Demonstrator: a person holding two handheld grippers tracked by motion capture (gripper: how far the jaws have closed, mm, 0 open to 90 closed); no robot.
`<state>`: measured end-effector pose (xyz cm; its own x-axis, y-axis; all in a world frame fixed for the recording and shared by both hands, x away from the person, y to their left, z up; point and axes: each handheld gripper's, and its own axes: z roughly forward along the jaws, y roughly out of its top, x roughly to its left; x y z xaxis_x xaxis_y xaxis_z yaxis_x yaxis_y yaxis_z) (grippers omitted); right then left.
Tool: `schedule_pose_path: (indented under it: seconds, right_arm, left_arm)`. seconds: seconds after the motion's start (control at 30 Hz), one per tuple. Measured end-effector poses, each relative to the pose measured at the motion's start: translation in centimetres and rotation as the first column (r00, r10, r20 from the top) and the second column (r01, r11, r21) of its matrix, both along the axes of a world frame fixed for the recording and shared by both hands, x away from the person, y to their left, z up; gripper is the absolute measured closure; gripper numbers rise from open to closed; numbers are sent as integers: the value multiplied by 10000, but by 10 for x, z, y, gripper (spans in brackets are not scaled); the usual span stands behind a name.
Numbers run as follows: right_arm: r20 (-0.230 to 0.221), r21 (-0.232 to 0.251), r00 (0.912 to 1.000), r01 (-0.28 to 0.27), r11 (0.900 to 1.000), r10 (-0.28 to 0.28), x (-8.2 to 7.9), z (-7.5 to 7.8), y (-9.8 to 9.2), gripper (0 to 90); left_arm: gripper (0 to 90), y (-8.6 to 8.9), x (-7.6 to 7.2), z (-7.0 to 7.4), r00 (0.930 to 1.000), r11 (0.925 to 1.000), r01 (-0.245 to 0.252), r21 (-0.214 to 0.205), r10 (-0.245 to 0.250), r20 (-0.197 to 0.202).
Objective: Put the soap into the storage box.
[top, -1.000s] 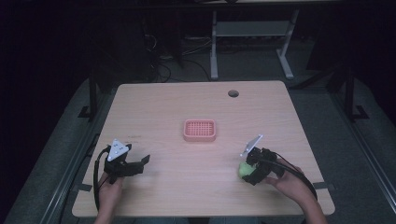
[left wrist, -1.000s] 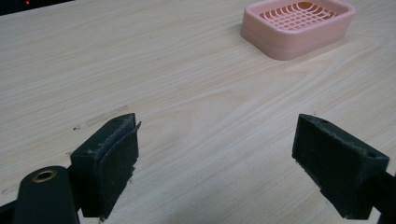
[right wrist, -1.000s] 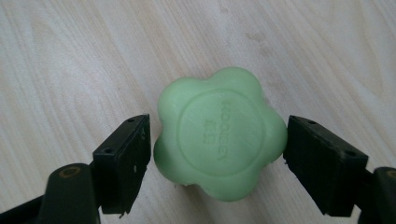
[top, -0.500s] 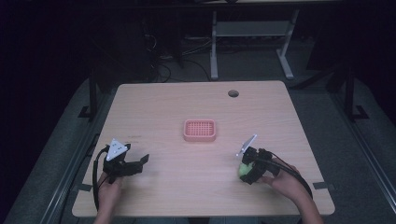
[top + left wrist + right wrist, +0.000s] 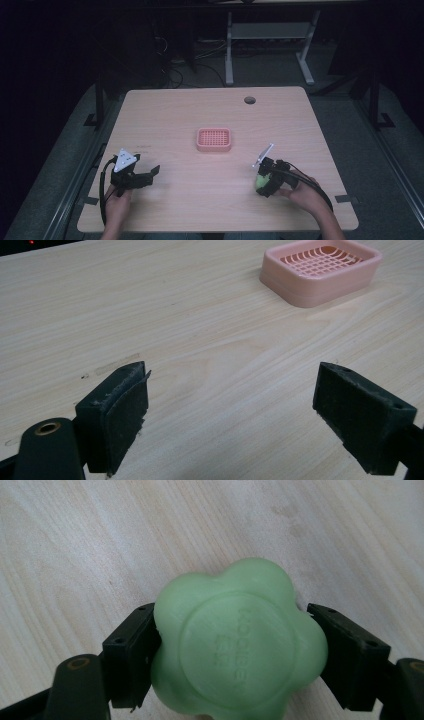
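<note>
Right gripper (image 5: 235, 645) jaws pinching a pale-green flower-shaped soap bar (image 5: 235, 645); left gripper (image 5: 230, 410) jaws spread, pink slotted plastic soap dish (image 5: 320, 267) at 1 o'clock on the light wooden counter (image 5: 165, 115).

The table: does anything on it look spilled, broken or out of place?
Nothing stands out. The pink tray sits flat and empty mid-table, square to its edges. The right tongs grip a green flower-shaped soap, which looks whole. The left tongs hang open. The wood shows only faint scuffs.
</note>
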<state>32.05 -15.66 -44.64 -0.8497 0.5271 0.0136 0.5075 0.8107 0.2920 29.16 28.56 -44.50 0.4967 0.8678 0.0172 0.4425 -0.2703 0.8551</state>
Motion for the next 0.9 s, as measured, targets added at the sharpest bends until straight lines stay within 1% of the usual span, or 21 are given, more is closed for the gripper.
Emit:
schedule_pose_path:
  seconds: [0.17,0.3,0.43,0.63,0.73,0.83,0.9]
  right_arm:
    - [-140,85,9999,37,10000,-36,2,-1,-1,245]
    - [-155,116,9999,17,9999,-16,2,-1,-1,247]
    - [-201,67,9998,46,10000,-45,2,-1,0,248]
    - [-149,111,9999,-23,9999,25,2,-1,-1,251]
    - [-114,32,9999,-73,10000,74,2,0,0,251]
    - [76,-82,9999,-111,9999,112,0,1,2,252]
    - [48,-83,9998,-187,9998,188,0,2,2,253]
  left_arm:
    - [142,0,0,0,10000,10000,-23,-15,23,8]
    - [142,-1,0,0,10000,10000,-18,5,18,12]
    - [142,0,0,0,10000,10000,-30,-16,30,27]
    - [142,0,0,0,10000,10000,-41,-46,41,70]
    - [142,1,0,1,10000,10000,-21,15,21,63]
    - [141,1,0,0,10000,10000,-56,-6,56,56]
    - [142,1,0,1,10000,10000,-66,-20,66,47]
